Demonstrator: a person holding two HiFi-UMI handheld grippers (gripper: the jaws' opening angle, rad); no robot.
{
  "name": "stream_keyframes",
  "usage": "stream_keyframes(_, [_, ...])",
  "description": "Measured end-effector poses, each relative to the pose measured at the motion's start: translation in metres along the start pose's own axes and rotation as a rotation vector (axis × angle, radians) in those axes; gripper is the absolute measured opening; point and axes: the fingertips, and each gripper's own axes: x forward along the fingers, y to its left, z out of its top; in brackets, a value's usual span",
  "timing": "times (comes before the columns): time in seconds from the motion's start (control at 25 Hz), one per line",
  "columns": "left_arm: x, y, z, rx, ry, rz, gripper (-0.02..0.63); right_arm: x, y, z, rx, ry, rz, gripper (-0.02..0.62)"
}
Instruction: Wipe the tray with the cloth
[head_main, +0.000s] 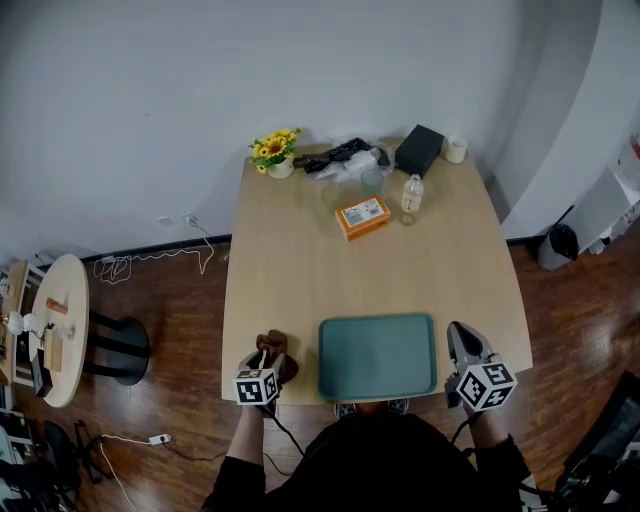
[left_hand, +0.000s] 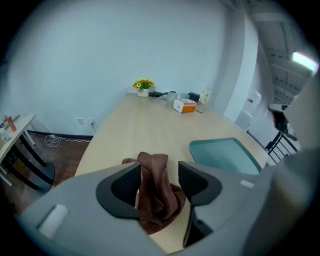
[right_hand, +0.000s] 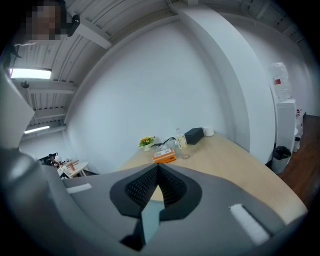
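Head view, left gripper (head_main: 268, 360) partly covering cloth (head_main: 273, 342), jaws spread, right gripper (head_main: 461, 333) pressed together

Left gripper (head_main: 271, 358), held low at the person's left side: fingers (left_hand: 122, 187) apart, with a brown cloth (left_hand: 157, 197) standing between them. Right gripper (head_main: 463, 340), at the right side: fingers closed together on nothing. Both point forward.

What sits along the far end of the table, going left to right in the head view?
In order: flowers → orange box → black box → white cup. The dark heap, glass and bottle overlap these, so they are left out.
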Motion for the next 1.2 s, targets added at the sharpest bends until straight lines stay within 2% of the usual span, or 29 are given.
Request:
stream_keyframes(0.16, [-0.034,-0.015,0.045,0.009,-0.135,-0.006,0.218,0.001,0.004,0.001,0.003,-0.003,0.007,0.000])
stream_keyframes(0.24, [-0.063,-0.038,0.083,0.047,-0.248,-0.049,0.218,0.002,0.006,0.004,0.001,-0.008,0.014,0.000])
stream_keyframes(0.36, [-0.118,-0.096,0.148,0.167,-0.463,-0.159,0.212,0.000,0.011,0.012,-0.008,-0.027,0.025,0.000])
stream_keyframes(0.48, [-0.155,-0.157,0.180,0.295,-0.629,-0.262,0.198,-0.001,0.020,0.019,-0.024,-0.045,0.038,0.000])
stream_keyframes(0.56, [-0.154,-0.187,0.177,0.295,-0.646,-0.321,0.195,-0.002,0.025,0.021,-0.028,-0.052,0.047,0.000])
stream_keyframes(0.72, [-0.143,-0.238,0.159,0.168,-0.595,-0.452,0.170,-0.008,0.040,0.031,-0.016,-0.076,0.070,0.000])
stream_keyframes(0.8, [-0.150,-0.260,0.162,0.185,-0.609,-0.499,0.147,-0.015,0.058,0.045,-0.020,-0.107,0.103,0.000])
stream_keyframes(0.96, [-0.177,-0.284,0.180,0.224,-0.695,-0.557,0.107,-0.033,0.101,0.078,-0.084,-0.193,0.181,0.000])
stream_keyframes(1.08, [-0.182,-0.290,0.180,0.240,-0.701,-0.559,0.107,-0.042,0.119,0.089,-0.131,-0.233,0.206,0.001])
stream_keyframes(1.2, [-0.184,-0.292,0.178,0.253,-0.702,-0.553,0.106,-0.049,0.121,0.096,-0.164,-0.275,0.192,0.001])
